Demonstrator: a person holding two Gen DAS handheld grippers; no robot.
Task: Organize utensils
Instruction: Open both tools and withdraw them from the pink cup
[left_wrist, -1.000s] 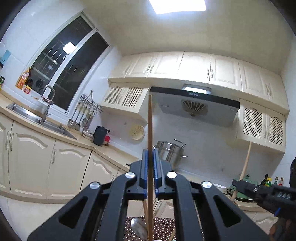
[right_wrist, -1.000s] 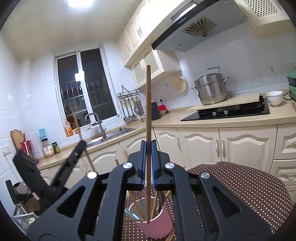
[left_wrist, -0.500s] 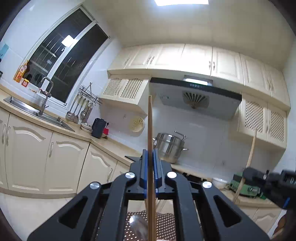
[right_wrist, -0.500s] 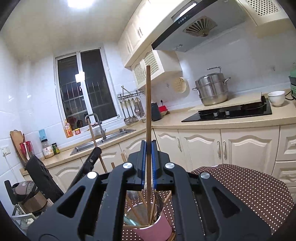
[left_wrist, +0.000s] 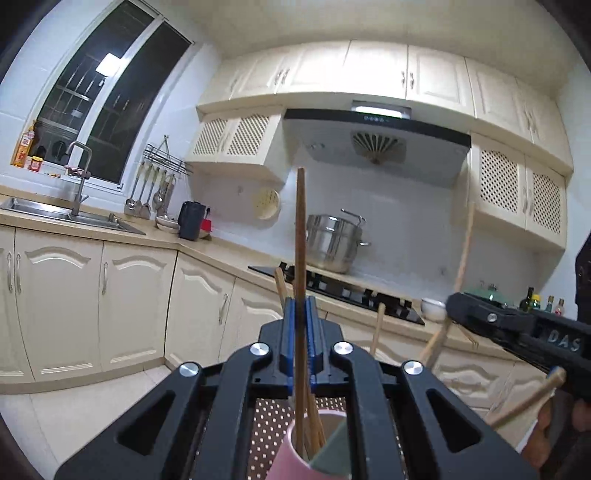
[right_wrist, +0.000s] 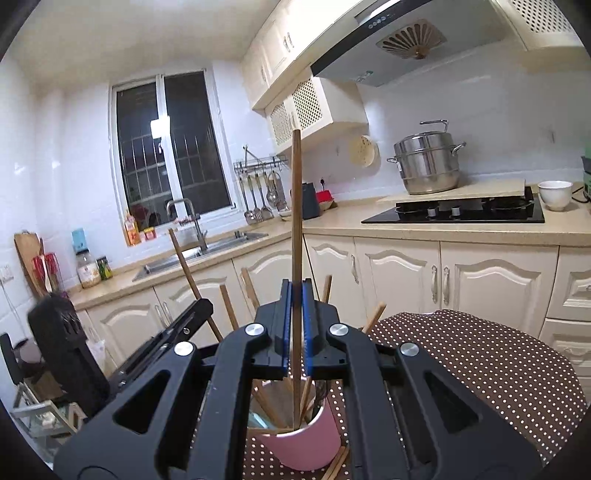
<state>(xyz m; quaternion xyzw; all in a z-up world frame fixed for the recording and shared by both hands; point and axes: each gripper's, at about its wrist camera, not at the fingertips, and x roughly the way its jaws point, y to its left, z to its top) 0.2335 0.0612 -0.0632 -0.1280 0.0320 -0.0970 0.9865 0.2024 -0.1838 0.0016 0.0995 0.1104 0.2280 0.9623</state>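
Note:
My left gripper (left_wrist: 300, 314) is shut on a brown chopstick (left_wrist: 300, 240) held upright, its lower end inside a pink cup (left_wrist: 291, 458) just below. My right gripper (right_wrist: 295, 302) is shut on another upright chopstick (right_wrist: 296, 206) whose tip reaches into the same pink cup (right_wrist: 303, 446). Several wooden chopsticks (right_wrist: 258, 398) stand leaning in the cup. The cup sits on a brown polka-dot cloth (right_wrist: 461, 354). The other gripper shows at the right edge of the left wrist view and at the left of the right wrist view.
Cream kitchen cabinets (left_wrist: 136, 302) run behind, with a sink (left_wrist: 70, 216), a black hob (right_wrist: 454, 214), a steel pot (right_wrist: 426, 164) and a white bowl (right_wrist: 554, 194) on the counter. Loose chopsticks (right_wrist: 338, 465) lie on the cloth beside the cup.
Both grippers have sunk toward the pink cup with their chopsticks. The cup has come into the left wrist view, and the left camera has swung a little downward.

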